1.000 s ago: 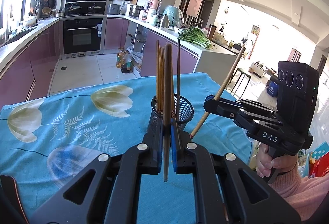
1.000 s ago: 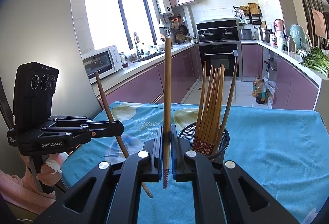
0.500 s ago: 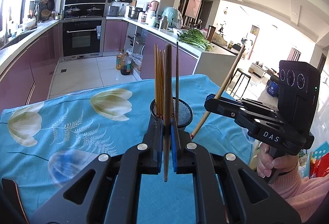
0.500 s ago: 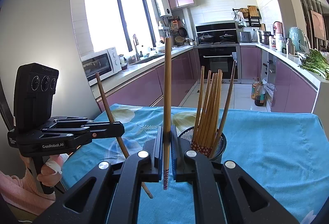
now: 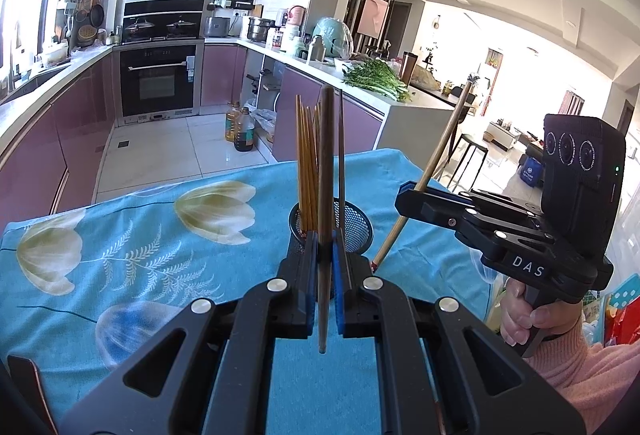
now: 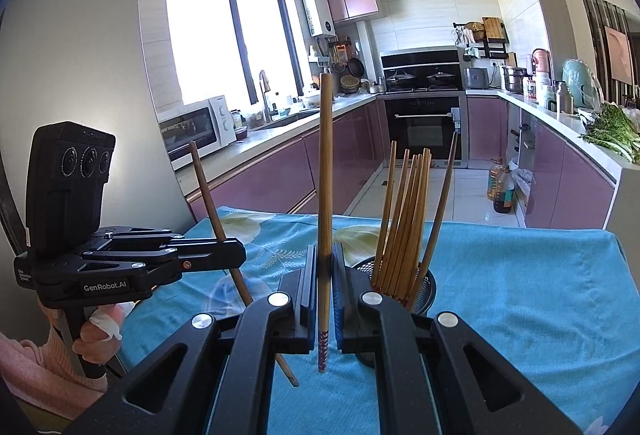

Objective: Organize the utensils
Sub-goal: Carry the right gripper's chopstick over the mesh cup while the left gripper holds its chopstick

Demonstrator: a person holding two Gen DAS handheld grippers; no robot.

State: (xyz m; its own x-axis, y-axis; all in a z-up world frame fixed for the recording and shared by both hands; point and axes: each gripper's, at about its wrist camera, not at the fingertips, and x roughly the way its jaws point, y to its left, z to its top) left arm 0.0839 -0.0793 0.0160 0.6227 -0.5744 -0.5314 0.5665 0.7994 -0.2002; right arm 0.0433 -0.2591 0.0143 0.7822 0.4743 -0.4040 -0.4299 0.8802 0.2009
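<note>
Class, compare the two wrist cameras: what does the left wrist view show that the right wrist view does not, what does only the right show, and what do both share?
Only the left wrist view: the bright living area beyond the counter, and the right hand-held gripper clamping a tilted chopstick.

Only the right wrist view: the window, the microwave, and the left hand-held gripper gripping its chopstick.

Both: the black mesh holder of chopsticks, the blue floral tablecloth, the oven and the greens.

A table under a turquoise tulip-printed cloth (image 5: 132, 235) carries a black wire-mesh cup (image 5: 354, 225) of wooden chopsticks (image 6: 404, 219).
</note>
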